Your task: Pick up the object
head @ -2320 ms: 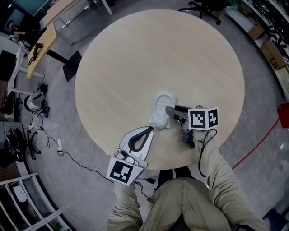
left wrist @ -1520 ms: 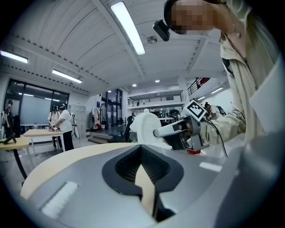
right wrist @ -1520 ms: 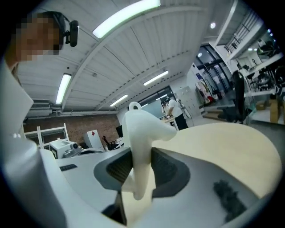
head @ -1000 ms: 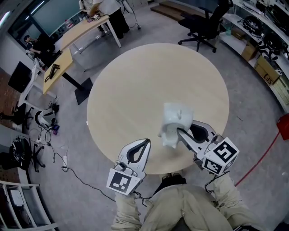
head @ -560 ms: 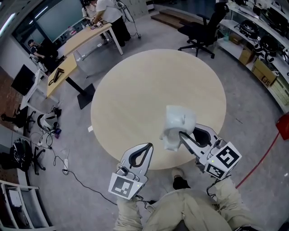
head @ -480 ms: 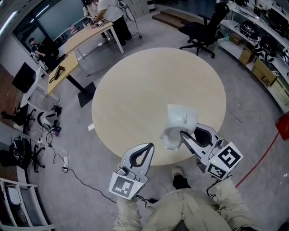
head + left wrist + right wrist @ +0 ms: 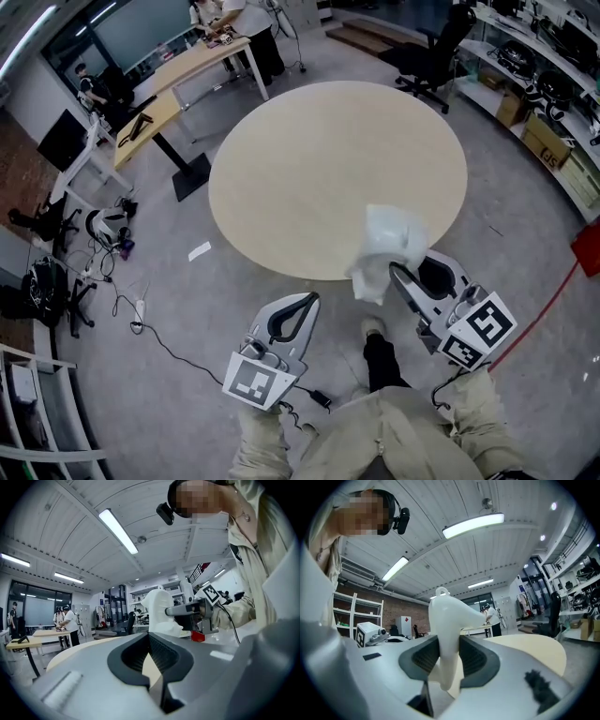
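Above the near edge of the tabletop [image 7: 309,169], toward its right, the white object [image 7: 386,246] hangs clear of the wood. It is a smooth moulded piece, perhaps a figure, with a small loop on top, and it sits clamped between the pads of the right gripper [image 7: 392,274], whose jaws stand partway apart around it. The left gripper [image 7: 302,305] hovers just off that same edge, jaws closed together on nothing.

No words or numbers are legible; only black-and-white square marker patterns, on the lower-left white cube [image 7: 255,380] and the lower-right white cube [image 7: 478,330].
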A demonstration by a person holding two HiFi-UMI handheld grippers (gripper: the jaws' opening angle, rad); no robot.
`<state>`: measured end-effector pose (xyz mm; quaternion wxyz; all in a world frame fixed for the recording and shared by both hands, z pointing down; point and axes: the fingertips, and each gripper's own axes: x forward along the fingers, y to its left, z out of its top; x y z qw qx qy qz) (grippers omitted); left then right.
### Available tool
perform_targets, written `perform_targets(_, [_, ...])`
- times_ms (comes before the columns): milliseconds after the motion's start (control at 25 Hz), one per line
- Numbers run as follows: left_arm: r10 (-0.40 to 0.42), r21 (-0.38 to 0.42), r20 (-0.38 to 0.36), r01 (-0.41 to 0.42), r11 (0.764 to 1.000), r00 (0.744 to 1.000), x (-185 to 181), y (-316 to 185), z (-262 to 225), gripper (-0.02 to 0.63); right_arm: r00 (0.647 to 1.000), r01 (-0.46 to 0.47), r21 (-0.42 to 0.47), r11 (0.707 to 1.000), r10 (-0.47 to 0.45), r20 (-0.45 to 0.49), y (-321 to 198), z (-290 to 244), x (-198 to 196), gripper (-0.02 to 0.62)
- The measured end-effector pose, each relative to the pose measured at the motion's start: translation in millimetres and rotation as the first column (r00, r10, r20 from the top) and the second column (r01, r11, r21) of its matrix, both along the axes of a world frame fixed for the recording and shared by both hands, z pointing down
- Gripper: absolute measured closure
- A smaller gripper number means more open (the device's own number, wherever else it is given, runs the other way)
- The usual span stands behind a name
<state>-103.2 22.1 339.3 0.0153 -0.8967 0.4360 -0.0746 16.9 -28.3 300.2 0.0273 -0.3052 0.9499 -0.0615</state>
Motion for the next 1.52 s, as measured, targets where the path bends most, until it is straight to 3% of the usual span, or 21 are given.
perform_targets(520, [0.029, 0.037, -0.007, -0.029, 0.999, 1.000, 4.8, 94.2, -21.0, 0.600, 0.999, -0.044, 0.055, 0.998, 0.045, -0.025, 101.4, -28.7, 14.4, 0.468])
perform_targets(1520, [0.009, 0.075, 0.024, -0.011, 0.997, 1.000, 50.8, 107.7, -45.1, 0.600, 1.000, -0.021, 0.152, 0.988, 0.019, 0.009, 123.6, -60.2, 70.1, 0.468])
